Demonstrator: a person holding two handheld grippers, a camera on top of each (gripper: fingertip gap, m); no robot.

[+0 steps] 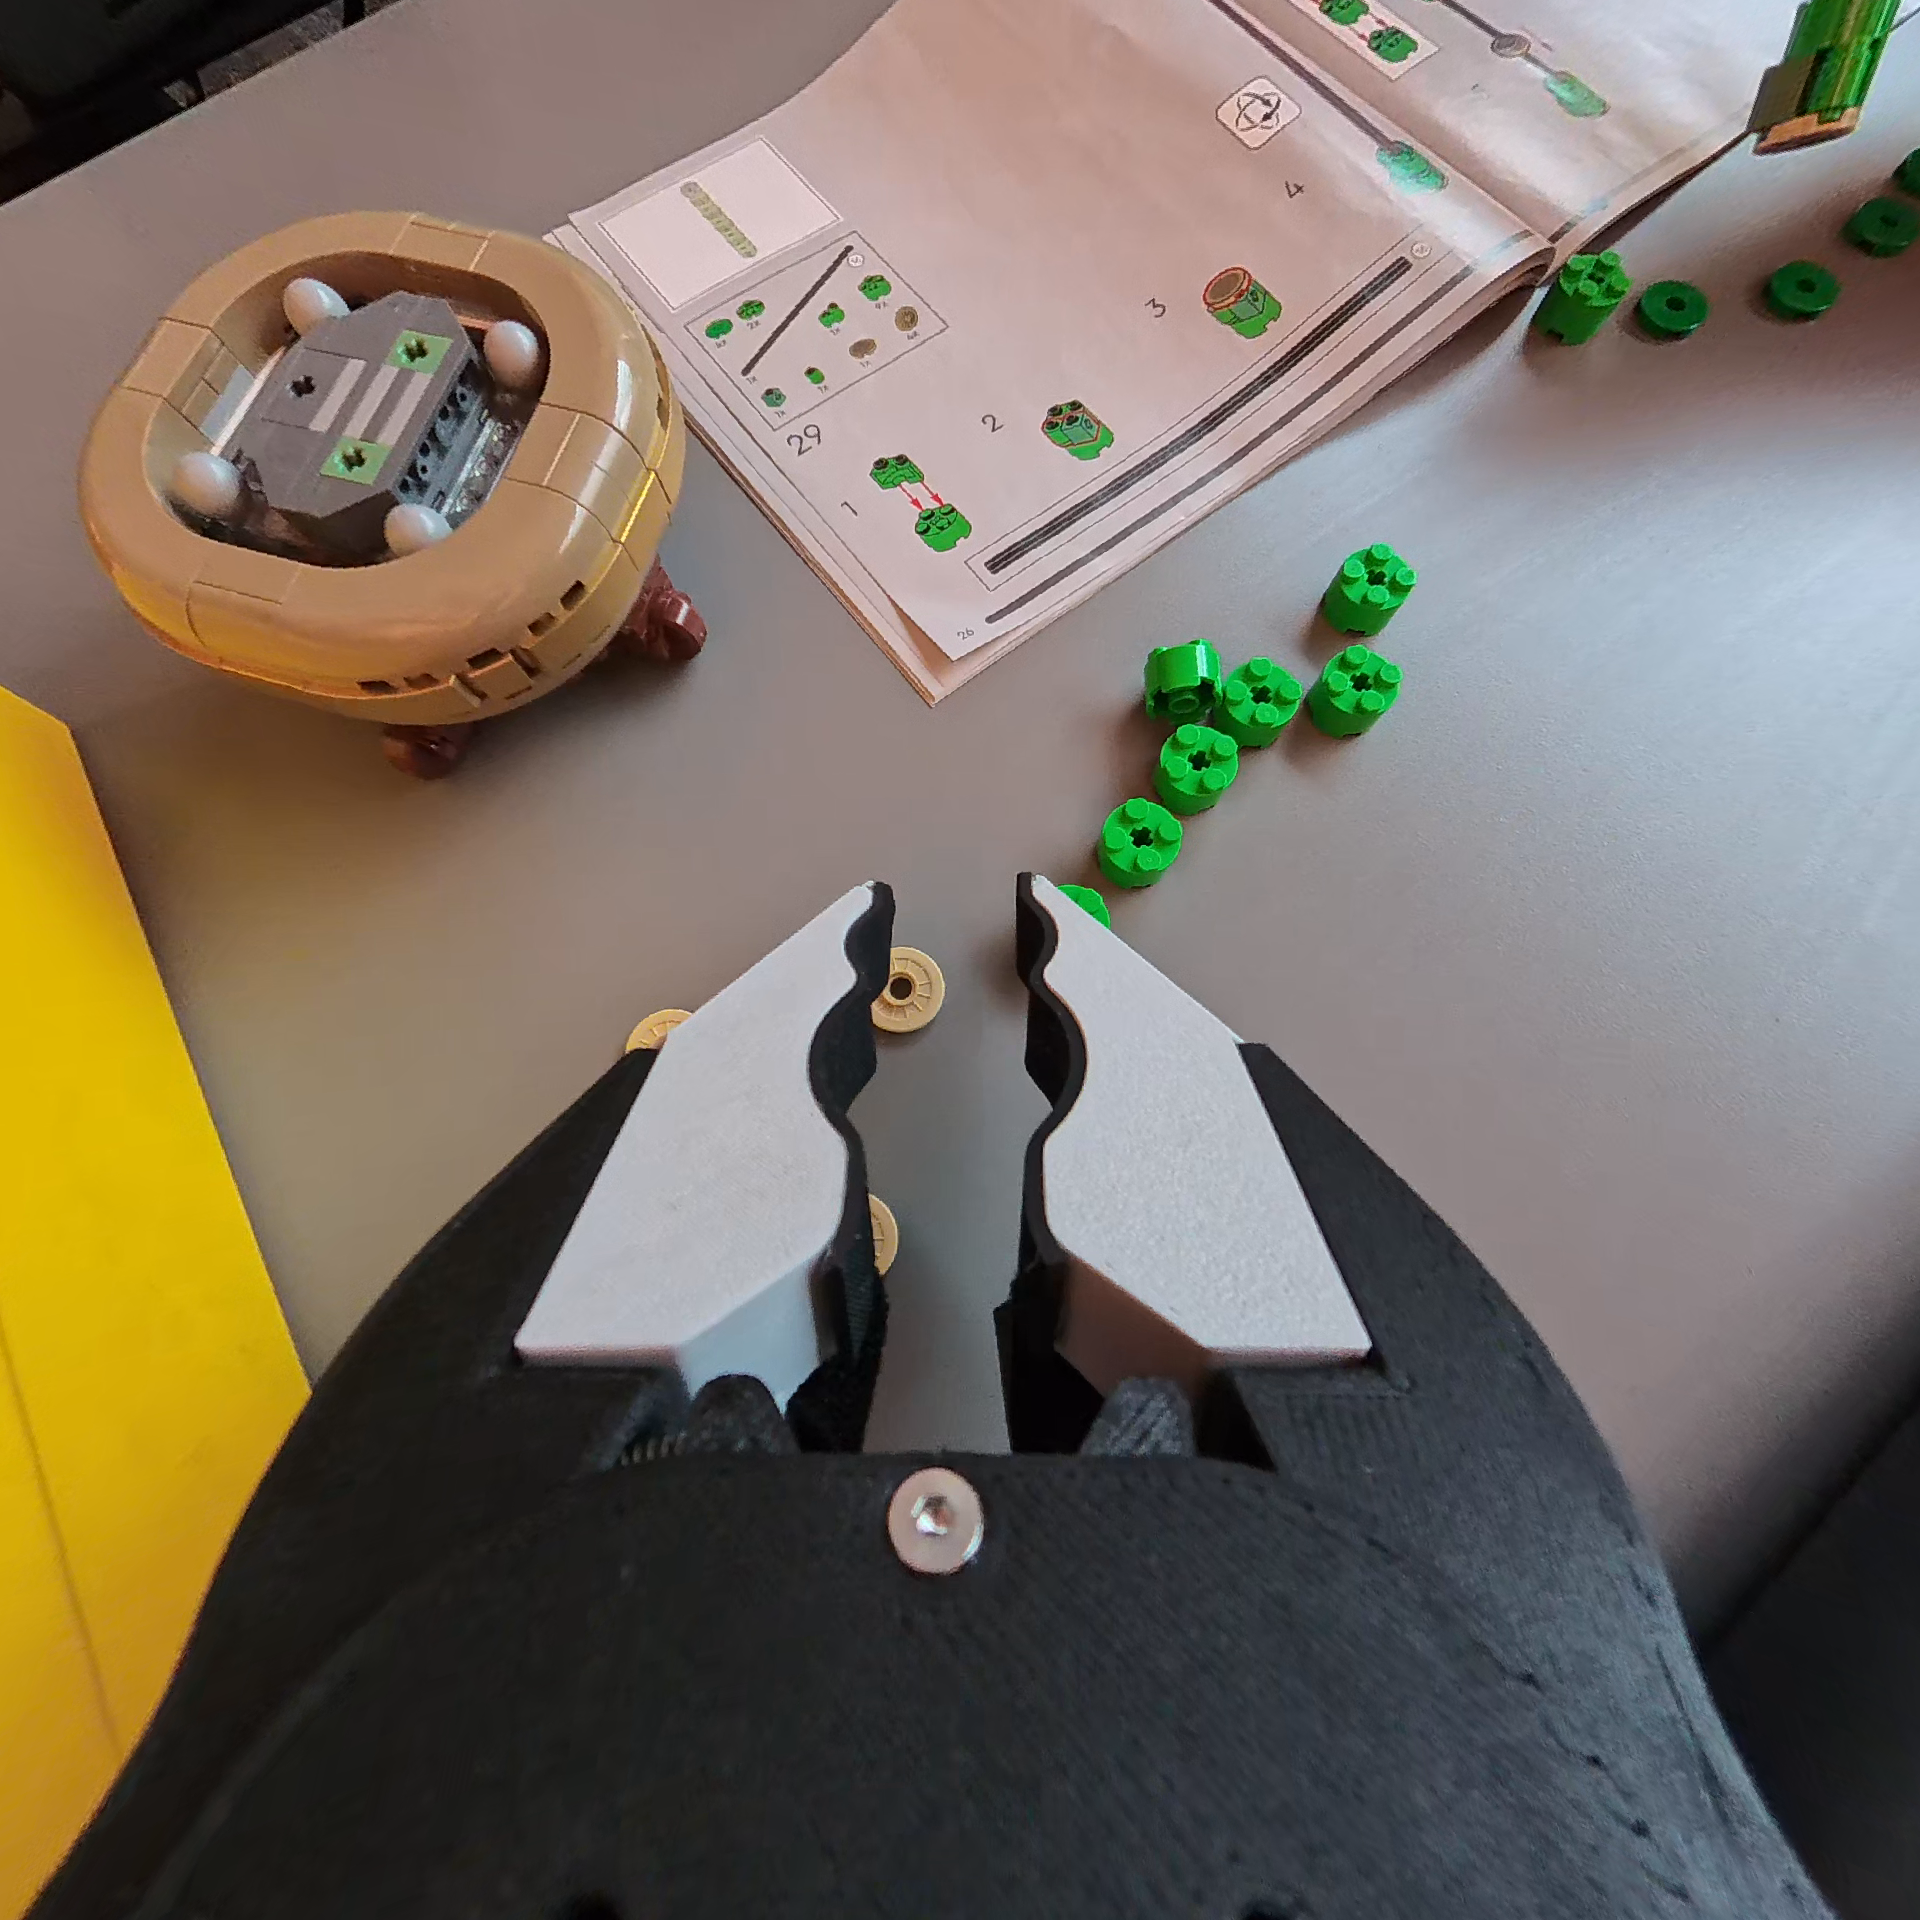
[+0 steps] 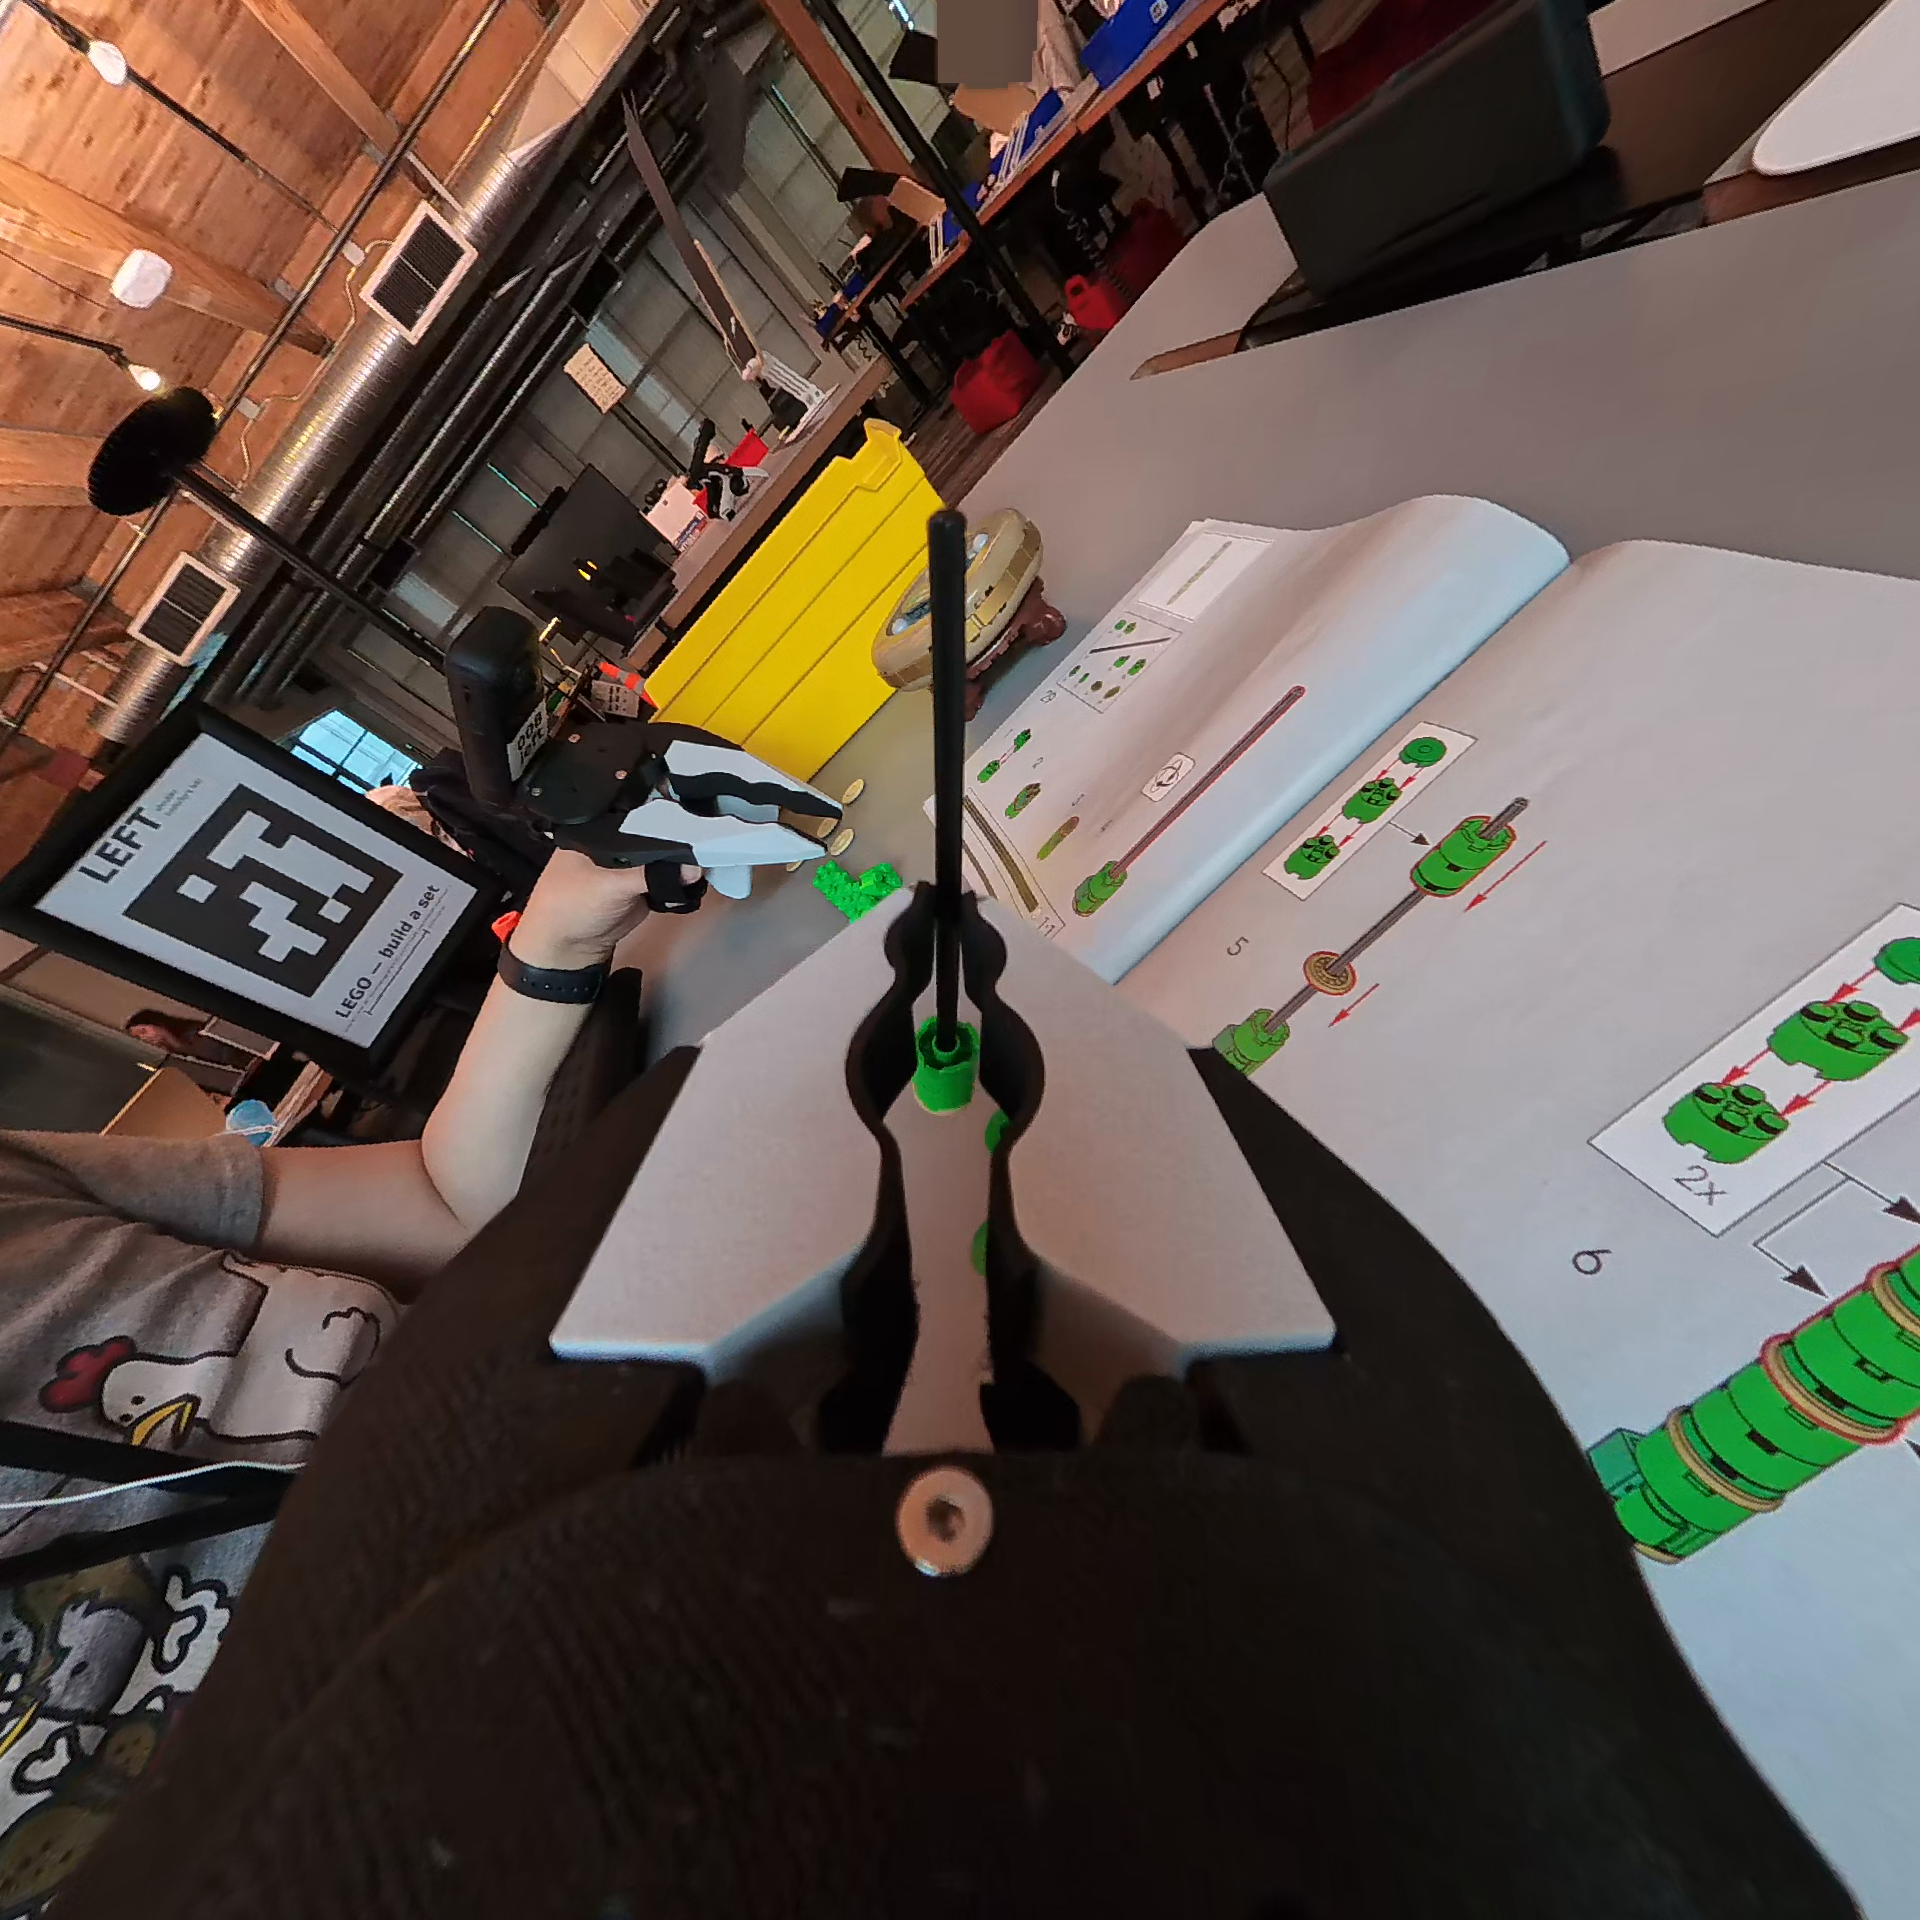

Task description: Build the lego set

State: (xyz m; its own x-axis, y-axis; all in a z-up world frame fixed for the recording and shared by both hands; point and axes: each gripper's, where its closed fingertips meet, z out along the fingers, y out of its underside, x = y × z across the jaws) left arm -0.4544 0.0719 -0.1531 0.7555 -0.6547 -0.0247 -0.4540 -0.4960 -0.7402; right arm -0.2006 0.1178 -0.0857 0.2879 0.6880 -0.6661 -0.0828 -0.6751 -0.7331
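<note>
My left gripper point(image 1: 954, 920) is open and empty, low over the grey table. A tan round plate point(image 1: 908, 989) lies between its fingertips, with two more tan plates partly hidden under the left finger. Several green round bricks point(image 1: 1260, 702) lie just ahead to the right. A tan pot model point(image 1: 379, 473) stands at the far left. My right gripper point(image 2: 943, 914) is shut on a long black axle point(image 2: 947, 727) that points away, with a green round brick point(image 2: 945, 1075) on it between the fingers. The left gripper also shows in the right wrist view point(image 2: 800, 821), held by a hand.
An open instruction booklet point(image 1: 1091, 343) lies at the back; it also fills the right of the right wrist view point(image 2: 1558, 935). More green round pieces point(image 1: 1673, 307) lie at the right of the booklet. A yellow box point(image 1: 94, 1143) stands at the left edge. The grippers' ends are close to 25 cm from one another.
</note>
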